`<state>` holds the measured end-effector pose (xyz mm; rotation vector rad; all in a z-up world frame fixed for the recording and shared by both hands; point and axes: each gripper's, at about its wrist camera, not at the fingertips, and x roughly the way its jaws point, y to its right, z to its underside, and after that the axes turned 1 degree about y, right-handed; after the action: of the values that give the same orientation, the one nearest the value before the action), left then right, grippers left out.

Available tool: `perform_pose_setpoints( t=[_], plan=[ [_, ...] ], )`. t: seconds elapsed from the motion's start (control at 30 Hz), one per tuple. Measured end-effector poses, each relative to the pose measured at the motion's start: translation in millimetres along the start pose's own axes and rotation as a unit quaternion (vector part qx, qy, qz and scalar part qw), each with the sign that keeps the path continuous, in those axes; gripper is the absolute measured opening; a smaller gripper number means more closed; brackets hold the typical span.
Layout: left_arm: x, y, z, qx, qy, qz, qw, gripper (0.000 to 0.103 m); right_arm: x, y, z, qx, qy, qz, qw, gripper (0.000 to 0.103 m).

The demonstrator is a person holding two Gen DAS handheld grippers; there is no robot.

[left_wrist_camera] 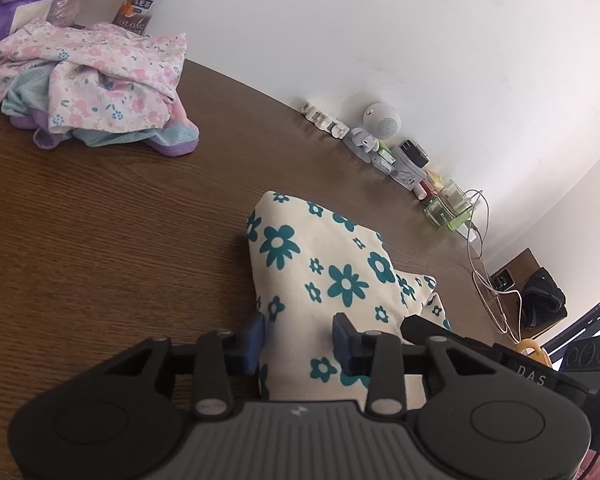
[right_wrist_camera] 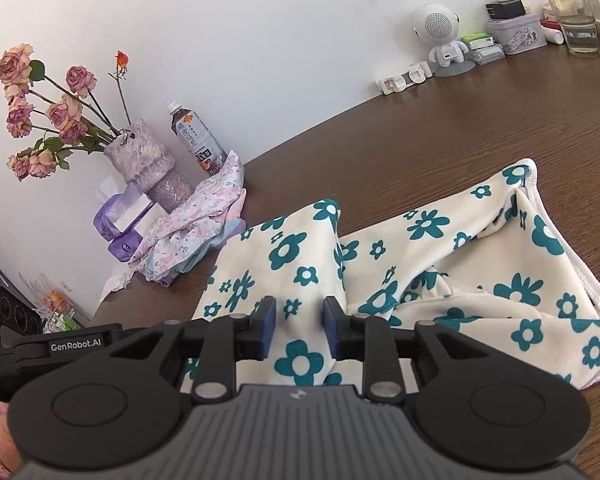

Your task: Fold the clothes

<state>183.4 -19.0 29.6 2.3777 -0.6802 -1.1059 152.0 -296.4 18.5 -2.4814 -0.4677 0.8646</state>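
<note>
Both jaws spread, cream teal-flowered cloth (right_wrist_camera: 380, 264) loose between them on brown wooden table (left_wrist_camera: 100, 240). Regrip true corners, pull taut before folding.

The left gripper (left_wrist_camera: 300, 336) hangs over the brown bench (left_wrist_camera: 100, 248), blue-padded fingers (left_wrist_camera: 256, 338) parted, the cream cloth (left_wrist_camera: 320, 272) with teal flowers running between them; the pads stand clear of it. Far left, a pile (left_wrist_camera: 88, 88) of pink floral clothes sits rumpled. A white speaker (left_wrist_camera: 381, 120) and small clutter line the wall, and a white cable (left_wrist_camera: 484, 272) trails off the edge.
</note>
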Motion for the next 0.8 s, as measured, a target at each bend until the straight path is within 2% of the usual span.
perform_pose_setpoints(
  t=[0.07, 0.23, 0.27, 0.3, 0.33, 0.37, 0.47, 0.53, 0.6, 0.67, 0.73, 0.8],
  plan=[
    [-4, -1, 4, -0.004, -0.002, -0.002, 1.0000, 0.043, -6, -4, 4, -0.007, -0.003, 0.002, 1.000, 0.036],
    [-5, -4, 10, -0.010, -0.006, 0.000, 0.9999, 0.041, -9, -3, 14, -0.003, -0.010, 0.008, 1.000, 0.038],
    [-4, -4, 11, -0.008, -0.007, 0.003, 0.9999, 0.034, -9, -3, 15, -0.004, -0.010, 0.008, 1.000, 0.038],
    [-3, -4, 12, -0.008, -0.007, 0.004, 0.9999, 0.032, -8, -3, 15, -0.004, -0.010, 0.007, 1.000, 0.038],
    [-2, -3, 13, -0.008, -0.004, 0.002, 1.0000, 0.030, -8, -3, 15, -0.004, -0.010, 0.006, 1.000, 0.028],
    [-2, -3, 14, -0.009, -0.001, 0.001, 1.0000, 0.028, -6, -2, 15, -0.004, -0.012, 0.004, 1.000, 0.024],
    [-1, -1, 16, -0.009, 0.006, 0.000, 0.9999, 0.022, -3, -1, 16, -0.004, -0.014, 0.004, 1.000, 0.018],
    [-1, 1, 18, -0.006, 0.011, -0.002, 0.9999, 0.022, -3, 0, 17, -0.003, -0.012, 0.005, 1.000, 0.018],
    [-3, -1, 18, -0.018, 0.013, -0.002, 0.9998, 0.027, -5, 1, 17, 0.001, -0.008, 0.004, 1.000, 0.020],
    [-6, -3, 19, -0.030, 0.014, -0.001, 0.9995, 0.039, -9, 2, 18, 0.006, -0.003, 0.002, 1.000, 0.032],
    [-11, -3, 21, -0.025, 0.015, -0.002, 0.9996, 0.042, -18, -1, 20, 0.004, 0.005, -0.003, 1.000, 0.037],
    [-12, -1, 24, -0.021, 0.013, -0.004, 0.9997, 0.042, -25, -3, 23, -0.002, 0.005, -0.005, 1.000, 0.037]
  ],
)
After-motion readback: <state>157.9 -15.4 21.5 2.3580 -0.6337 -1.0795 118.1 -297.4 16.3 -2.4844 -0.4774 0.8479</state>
